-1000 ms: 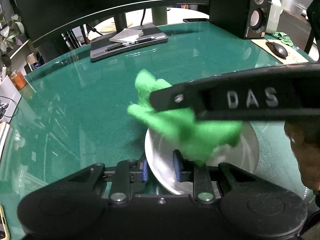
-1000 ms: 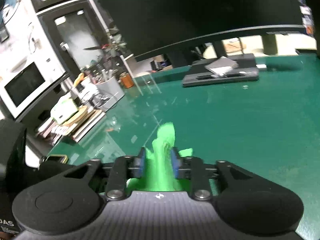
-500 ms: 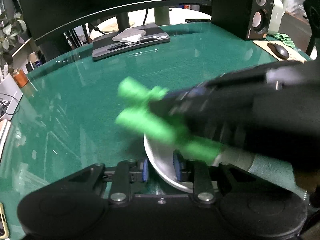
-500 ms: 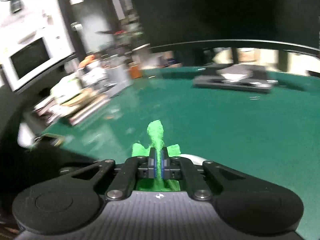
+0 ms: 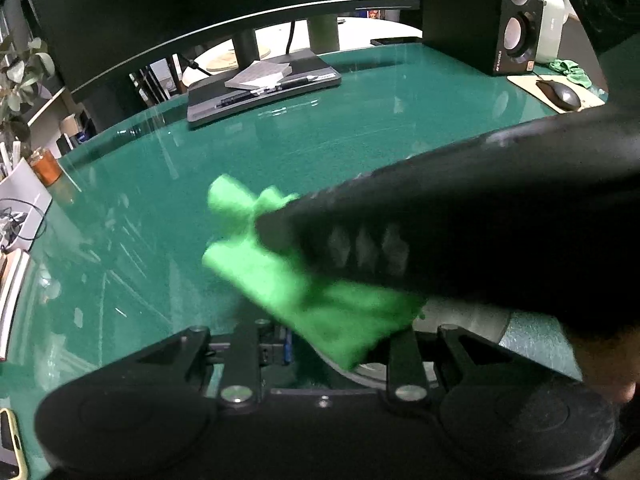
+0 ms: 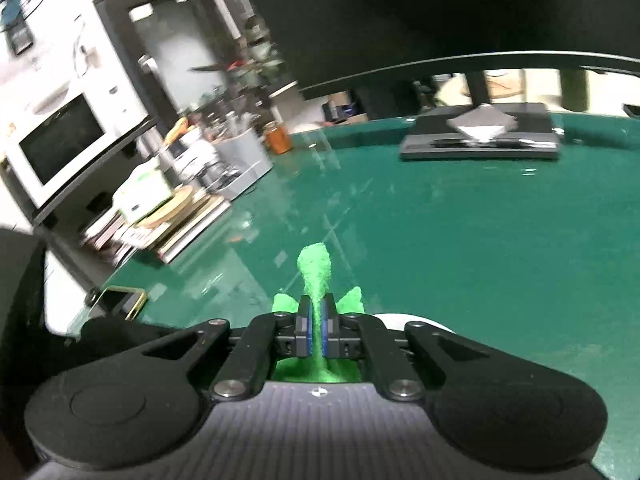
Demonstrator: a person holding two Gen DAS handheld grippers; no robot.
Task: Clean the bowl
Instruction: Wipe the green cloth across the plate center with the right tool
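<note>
My right claw (image 6: 316, 330), clamped on the green cloth (image 5: 304, 280), sits just above the bowl (image 5: 464, 320) my left claw (image 5: 340, 354) pinches by its rim.

The right gripper squeezes tight on the green cloth

A second ago the right gripper (image 6: 316, 330) has its two fingers apart with the green cloth (image 5: 320, 300) loose between them; now they pinch it flat. The gripper's black body now reaches further across the bowl (image 5: 468, 320) and hides most of it, where before the shiny inside shows wide. The cloth now lies over the bowl's near rim and covers the left gripper's (image 5: 340, 350) right pad.
</note>
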